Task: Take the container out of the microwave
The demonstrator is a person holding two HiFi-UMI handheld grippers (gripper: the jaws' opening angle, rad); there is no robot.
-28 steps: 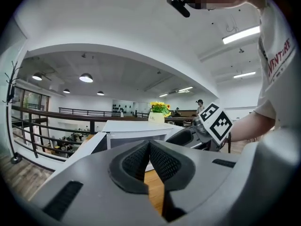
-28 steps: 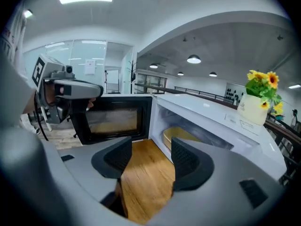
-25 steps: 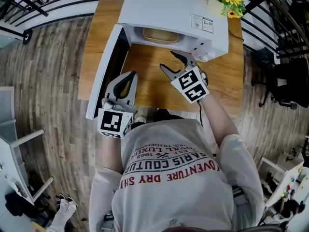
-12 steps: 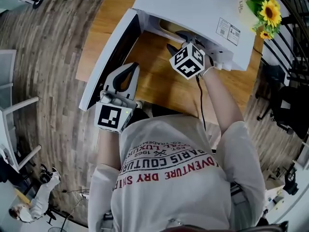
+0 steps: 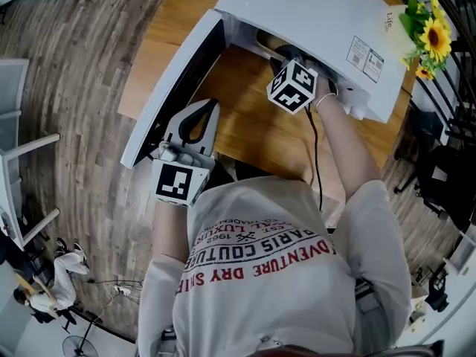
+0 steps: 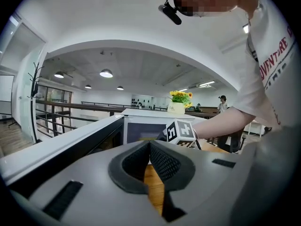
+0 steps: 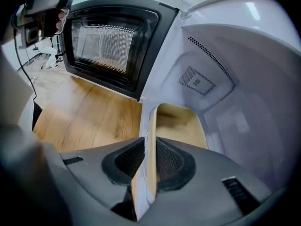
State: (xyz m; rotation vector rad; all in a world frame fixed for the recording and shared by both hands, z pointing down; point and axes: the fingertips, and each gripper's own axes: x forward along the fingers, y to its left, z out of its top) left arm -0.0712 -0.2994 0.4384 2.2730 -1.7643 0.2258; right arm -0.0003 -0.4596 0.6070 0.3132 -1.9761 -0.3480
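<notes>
The white microwave [image 5: 312, 13] stands on a wooden table [image 5: 253, 132] with its door [image 5: 175, 88] swung open to the left. A tan container [image 7: 181, 121] sits inside the cavity. My right gripper [image 7: 150, 149] reaches into the opening, and its jaws are closing with the container's near wall between the pads, which touch it on both sides. In the head view only its marker cube [image 5: 291, 86] shows at the microwave's mouth. My left gripper [image 5: 204, 104] hangs shut and empty over the table's front edge, beside the open door.
A vase of sunflowers [image 5: 431, 39] stands at the microwave's right. The open door [image 7: 108, 41] blocks the left side of the table. A white chair [image 5: 15, 162] is on the wooden floor at the left, and black railings run at the far right.
My right gripper moved from the table in front of the microwave into the cavity and dropped onto the container's wall, jaws narrowing. The left gripper sank slightly.
</notes>
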